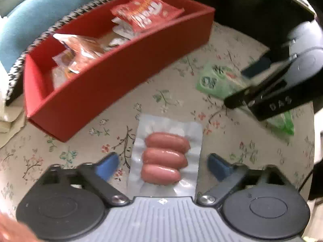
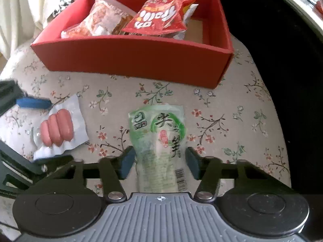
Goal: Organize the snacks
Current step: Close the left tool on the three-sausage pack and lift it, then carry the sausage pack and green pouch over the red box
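The left gripper is spread around the sausage pack; its near end is hidden. The right gripper is spread around the green packet. The red box is at 12 o'clock.

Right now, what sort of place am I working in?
Probably a home living or dining room: a floral tablecloth covers the table, a teal upholstered seat sits behind the red box, and a sausage pack and green snack packet lie loose.
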`<state>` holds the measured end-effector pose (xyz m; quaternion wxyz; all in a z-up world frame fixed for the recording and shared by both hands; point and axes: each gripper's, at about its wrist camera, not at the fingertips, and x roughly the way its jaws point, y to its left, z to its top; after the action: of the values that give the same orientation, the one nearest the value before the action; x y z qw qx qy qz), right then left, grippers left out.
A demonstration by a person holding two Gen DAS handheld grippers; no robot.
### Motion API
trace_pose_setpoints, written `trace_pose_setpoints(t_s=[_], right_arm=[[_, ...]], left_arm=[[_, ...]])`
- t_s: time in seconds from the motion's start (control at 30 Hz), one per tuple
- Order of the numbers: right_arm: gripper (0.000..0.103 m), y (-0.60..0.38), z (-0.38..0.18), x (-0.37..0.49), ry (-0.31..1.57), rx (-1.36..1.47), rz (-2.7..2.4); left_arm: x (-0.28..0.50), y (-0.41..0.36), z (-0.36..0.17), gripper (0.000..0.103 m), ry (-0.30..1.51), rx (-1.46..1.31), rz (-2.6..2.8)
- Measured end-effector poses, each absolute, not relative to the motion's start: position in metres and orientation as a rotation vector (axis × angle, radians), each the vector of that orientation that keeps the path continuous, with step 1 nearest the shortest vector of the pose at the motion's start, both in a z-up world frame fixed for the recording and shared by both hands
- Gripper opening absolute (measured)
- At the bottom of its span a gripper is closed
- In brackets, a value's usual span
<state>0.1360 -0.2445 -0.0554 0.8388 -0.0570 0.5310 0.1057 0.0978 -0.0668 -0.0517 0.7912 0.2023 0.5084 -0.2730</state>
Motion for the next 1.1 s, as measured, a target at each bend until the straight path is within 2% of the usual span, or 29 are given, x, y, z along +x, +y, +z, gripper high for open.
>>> trace_pose_setpoints(t_s=[0.03,0.07,0.27,0.53,1.1], right_arm=[[0.044,-0.249,-0.053,0.137,1.128,-0.083,0.232],[0.042,-0.255,-0.049,0.137,1.128,-0.062,0.24],[0.041,-0.258,-0.044,0.134,1.111,-0.058,0.246],[0.041,-0.264,-0.027,0.129,1.048,0.029,0.254],[0.041,-0.279,0.031,0.132,0.83,0.183,0.283]], left_arm=[[0.097,-0.068,-0.046,0.062,1.086,0.421,-0.582],[0.098,-0.069,-0.043,0.061,1.092,0.415,-0.563],[0.103,-0.069,-0.043,0.061,1.096,0.391,-0.531],[0.108,-0.064,-0.007,0.061,1.038,0.281,-0.567],[0.128,-0.054,0.034,0.061,0.958,0.13,-0.555]])
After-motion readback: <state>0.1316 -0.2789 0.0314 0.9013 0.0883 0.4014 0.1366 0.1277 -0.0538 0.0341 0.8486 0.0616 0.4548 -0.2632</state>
